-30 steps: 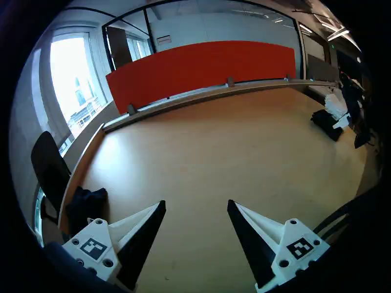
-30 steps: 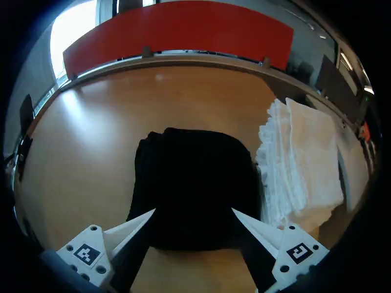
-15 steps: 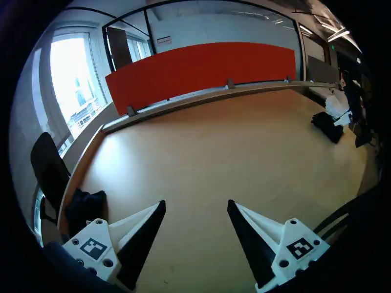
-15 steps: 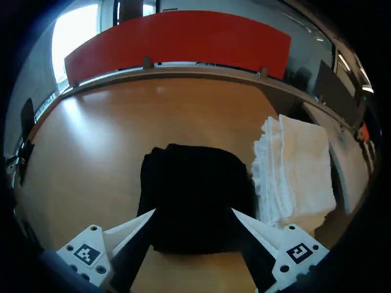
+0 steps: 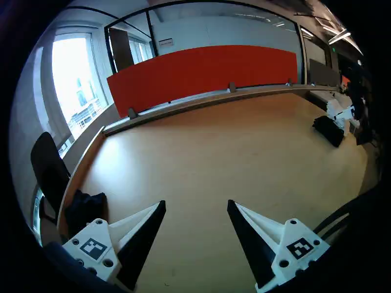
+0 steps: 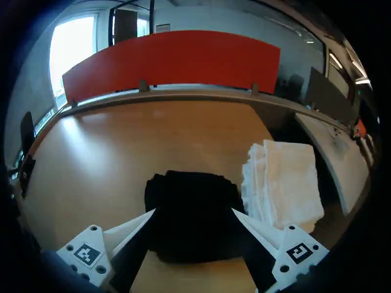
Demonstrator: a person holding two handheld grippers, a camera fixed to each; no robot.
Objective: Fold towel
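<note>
My left tool (image 5: 195,202) hangs over the bare wood of the bench (image 5: 220,151), fingers spread wide with nothing between them. From here the folded black towel (image 5: 328,131) lies far off, near the bench's right edge. A red partition (image 5: 203,73) runs along the far edge, and a dark chair (image 5: 48,168) stands beyond the left edge.

My right tool (image 6: 194,211) is just as wide open and grips nothing. It is poised over the black towel (image 6: 193,224), which lies folded on the bench (image 6: 122,146) between and ahead of its fingers. I cannot tell whether either finger touches it. A stack of folded white towels (image 6: 283,188) lies right against its right side, close to the bench's right edge.
</note>
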